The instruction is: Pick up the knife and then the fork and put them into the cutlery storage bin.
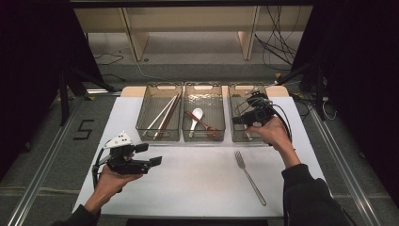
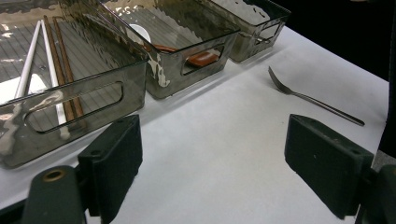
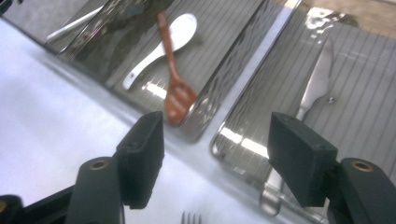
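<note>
Left to right: floor marking "5" (image 1: 83, 129); left hand-held gripper (image 1: 151, 154), jaws wide apart and empty, above the white tabletop (image 1: 197, 183); fork (image 1: 250, 177) lying loose on the tabletop; right hand-held gripper (image 1: 239, 115), jaws wide apart and empty, over the right bin (image 1: 238, 89) holding a knife (image 3: 317, 84).

Left claw (image 2: 212, 161) wide apart (empty) over table, fork (image 2: 312, 97) w/ bins (image 2: 159, 74) ahead

The bench (image 1: 197, 183) is white. Three bins (image 1: 203, 89) are smoky grey with ribbed floors. One spoon (image 3: 159, 46) is white, another (image 3: 173, 79) red-brown. The fork (image 1: 250, 178) is silver. Both tools have black jaws.
</note>
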The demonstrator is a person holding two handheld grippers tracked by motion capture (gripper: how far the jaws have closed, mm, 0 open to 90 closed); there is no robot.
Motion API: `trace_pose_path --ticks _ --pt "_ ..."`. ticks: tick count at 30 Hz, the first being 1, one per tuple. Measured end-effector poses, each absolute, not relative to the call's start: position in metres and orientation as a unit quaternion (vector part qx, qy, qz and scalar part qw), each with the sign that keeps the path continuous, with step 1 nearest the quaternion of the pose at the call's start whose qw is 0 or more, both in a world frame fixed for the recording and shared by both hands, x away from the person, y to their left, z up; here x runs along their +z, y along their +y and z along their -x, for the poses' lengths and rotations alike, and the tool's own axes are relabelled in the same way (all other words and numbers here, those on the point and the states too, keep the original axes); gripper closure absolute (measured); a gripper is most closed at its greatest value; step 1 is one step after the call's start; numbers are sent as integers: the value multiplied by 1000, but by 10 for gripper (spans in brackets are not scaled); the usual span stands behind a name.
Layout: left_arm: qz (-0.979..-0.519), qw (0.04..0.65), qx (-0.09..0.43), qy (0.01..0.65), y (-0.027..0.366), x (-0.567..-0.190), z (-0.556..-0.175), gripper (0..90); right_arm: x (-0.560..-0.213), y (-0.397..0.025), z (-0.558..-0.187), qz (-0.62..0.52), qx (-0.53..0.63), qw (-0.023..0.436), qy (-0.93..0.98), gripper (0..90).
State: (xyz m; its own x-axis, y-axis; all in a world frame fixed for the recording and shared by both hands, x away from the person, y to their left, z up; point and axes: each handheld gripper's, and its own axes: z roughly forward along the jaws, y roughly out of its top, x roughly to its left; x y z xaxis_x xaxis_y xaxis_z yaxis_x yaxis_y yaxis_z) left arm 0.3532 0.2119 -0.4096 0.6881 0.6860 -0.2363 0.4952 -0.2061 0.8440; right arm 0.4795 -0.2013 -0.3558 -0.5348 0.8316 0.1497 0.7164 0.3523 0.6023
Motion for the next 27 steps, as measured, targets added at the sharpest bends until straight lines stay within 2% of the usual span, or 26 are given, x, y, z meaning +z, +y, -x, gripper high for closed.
trace_pose_path --ticks 10,27 --pt "-770 502 96 382 211 -409 -353 185 -363 -202 -446 -453 312 89 831 351" --pt "-769 503 96 382 211 -410 -352 185 -386 -204 -416 -443 275 67 851 333"
